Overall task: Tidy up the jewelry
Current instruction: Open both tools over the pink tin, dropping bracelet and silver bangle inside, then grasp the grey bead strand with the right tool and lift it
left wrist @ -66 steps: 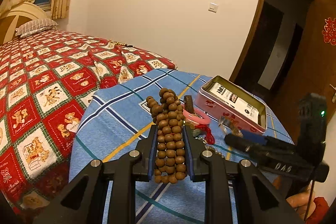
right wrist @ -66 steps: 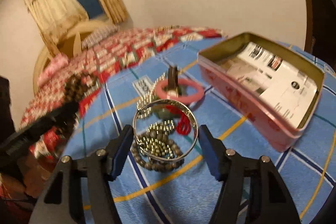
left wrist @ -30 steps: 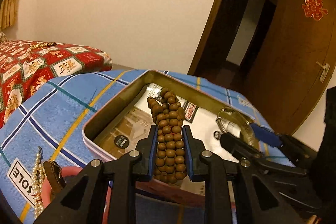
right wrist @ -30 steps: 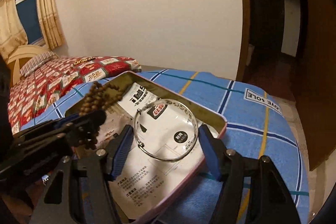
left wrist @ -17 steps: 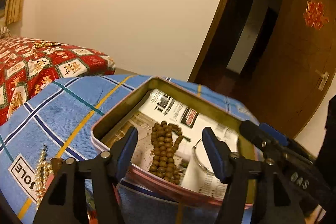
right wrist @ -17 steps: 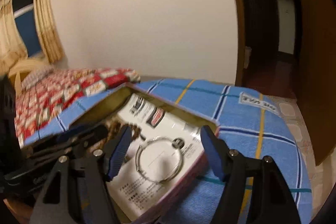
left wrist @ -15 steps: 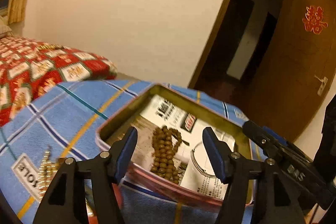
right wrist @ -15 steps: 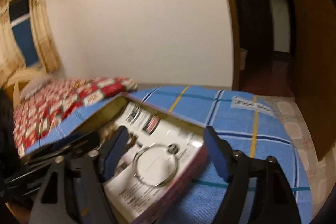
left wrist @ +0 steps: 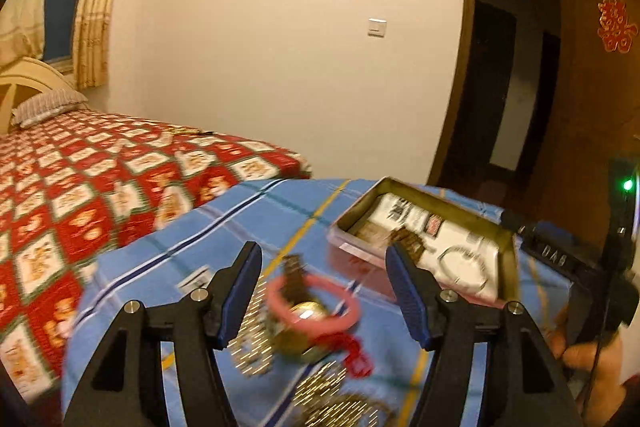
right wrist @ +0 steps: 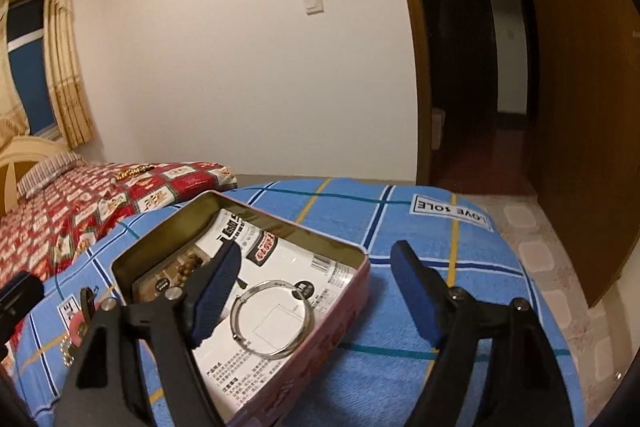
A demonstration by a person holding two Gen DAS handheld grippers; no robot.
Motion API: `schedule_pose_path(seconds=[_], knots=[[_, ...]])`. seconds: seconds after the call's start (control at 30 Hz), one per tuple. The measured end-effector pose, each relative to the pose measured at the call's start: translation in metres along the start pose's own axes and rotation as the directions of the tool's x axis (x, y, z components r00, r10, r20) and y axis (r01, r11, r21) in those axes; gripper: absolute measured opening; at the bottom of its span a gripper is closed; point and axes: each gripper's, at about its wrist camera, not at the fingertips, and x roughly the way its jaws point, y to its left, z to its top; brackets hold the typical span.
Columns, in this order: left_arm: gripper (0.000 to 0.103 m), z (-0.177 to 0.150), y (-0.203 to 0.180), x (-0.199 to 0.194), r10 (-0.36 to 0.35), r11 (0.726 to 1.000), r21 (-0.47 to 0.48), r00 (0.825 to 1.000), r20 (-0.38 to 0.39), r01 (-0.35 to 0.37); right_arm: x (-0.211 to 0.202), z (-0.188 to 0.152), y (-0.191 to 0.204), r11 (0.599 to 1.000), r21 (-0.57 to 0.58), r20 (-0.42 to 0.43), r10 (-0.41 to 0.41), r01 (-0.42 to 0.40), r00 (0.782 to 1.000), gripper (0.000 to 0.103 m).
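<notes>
A pink tin box [right wrist: 344, 307] lined with printed paper sits on the blue plaid cloth. In it lie a silver bangle [right wrist: 273, 319] and brown wooden beads [right wrist: 186, 269]. My right gripper [right wrist: 316, 279] is open and empty above the box. The box also shows in the left wrist view [left wrist: 352, 247] with the bangle [left wrist: 464, 265] and the beads [left wrist: 408, 239]. My left gripper [left wrist: 324, 291] is open and empty above a pile of loose jewelry: a pink bangle [left wrist: 312, 301], a red cord [left wrist: 352, 351] and gold chains [left wrist: 256, 343].
The blue plaid cloth [left wrist: 240, 223] covers a small table beside a bed with a red patterned quilt [left wrist: 80, 179]. The right gripper body [left wrist: 568, 263] shows at the right of the left wrist view. A wooden door [right wrist: 580, 107] and a dark doorway stand behind.
Both grippers opened and dropped the wooden beads and the silver bangle into the tin. My left gripper then swung left to above the jewelry pile; my right one has stayed above the box.
</notes>
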Motion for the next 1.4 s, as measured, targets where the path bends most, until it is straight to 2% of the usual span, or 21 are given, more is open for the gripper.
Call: schedule_pose_path(seconds=[0.2, 0.3, 0.5, 0.73, 0.9, 1.0, 1.03, 1.17, 1.33, 1.37, 1.4], knots=[[0.065, -0.013, 0.022, -0.017, 0.054, 0.999, 0.003, 0.998, -0.018, -0.054, -0.013, -0.007, 0.014, 0.999, -0.035, 0.017, 0.005, -0.005, 1.000, 0.080], [0.065, -0.015, 0.031, -0.024, 0.055, 0.998, -0.025, 0.998, -0.016, -0.055, -0.019, -0.012, 0.020, 0.999, -0.013, 0.000, 0.029, -0.029, 1.000, 0.080], [0.065, -0.021, 0.042, -0.034, 0.110, 0.994, -0.008, 0.994, -0.022, -0.111, -0.034, -0.022, 0.036, 0.997, -0.016, -0.009, 0.070, -0.070, 0.997, 0.080], [0.065, -0.026, 0.063, -0.042, 0.160, 0.986, -0.034, 0.986, -0.037, -0.161, -0.042, -0.036, 0.058, 0.984, -0.042, -0.081, 0.169, -0.173, 0.982, 0.080], [0.065, -0.027, 0.074, -0.043, 0.157, 0.985, -0.069, 0.986, -0.055, -0.160, -0.046, -0.054, 0.085, 0.943, -0.051, -0.201, 0.312, -0.328, 0.929, 0.080], [0.065, -0.028, 0.078, -0.046, 0.150, 0.985, -0.082, 0.987, -0.058, -0.154, -0.044, -0.065, 0.107, 0.897, -0.067, -0.297, 0.400, -0.436, 0.867, 0.080], [0.065, -0.029, 0.078, -0.046, 0.150, 0.985, -0.082, 0.987, -0.057, -0.155, -0.041, -0.070, 0.116, 0.886, -0.084, -0.333, 0.407, -0.457, 0.851, 0.080], [0.065, -0.029, 0.081, -0.048, 0.147, 0.984, -0.091, 0.988, -0.057, -0.151, -0.035, -0.085, 0.144, 0.853, -0.175, -0.427, 0.384, -0.492, 0.818, 0.080], [0.065, -0.029, 0.082, -0.048, 0.145, 0.984, -0.094, 0.988, -0.058, -0.150, -0.022, -0.094, 0.163, 0.840, -0.207, -0.492, 0.354, -0.502, 0.795, 0.082], [0.065, -0.029, 0.082, -0.048, 0.144, 0.984, -0.094, 0.988, -0.058, -0.149, -0.021, -0.097, 0.167, 0.838, -0.222, -0.510, 0.336, -0.499, 0.792, 0.083], [0.065, -0.029, 0.082, -0.048, 0.144, 0.984, -0.094, 0.988, -0.058, -0.149, -0.021, -0.100, 0.173, 0.831, -0.265, -0.508, 0.312, -0.490, 0.803, 0.085]])
